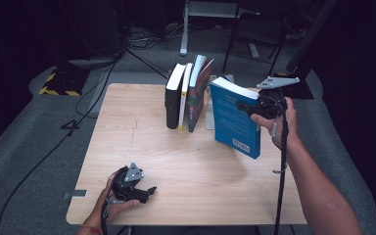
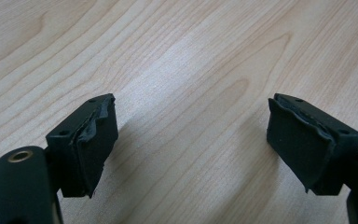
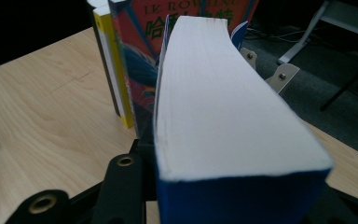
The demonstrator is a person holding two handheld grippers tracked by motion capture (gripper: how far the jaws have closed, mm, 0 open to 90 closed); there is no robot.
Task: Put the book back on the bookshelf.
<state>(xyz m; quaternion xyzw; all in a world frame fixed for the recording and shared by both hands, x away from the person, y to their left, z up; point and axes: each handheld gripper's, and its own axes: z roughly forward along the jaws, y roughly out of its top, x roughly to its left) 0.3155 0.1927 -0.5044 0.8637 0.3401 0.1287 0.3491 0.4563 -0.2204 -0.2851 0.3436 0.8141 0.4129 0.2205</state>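
High view: right claw [image 1: 254, 105] grasps blue book [image 1: 235, 120] just beside shelved books [image 1: 188, 93]; left claw [image 1: 144, 192] released.

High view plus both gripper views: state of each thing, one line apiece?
blue book: lifted off the table, tilted, clamped in the right gripper.
left gripper: open, nothing between the jaws, low over the table.
row of books: upright, leaning slightly, against a metal bookend.
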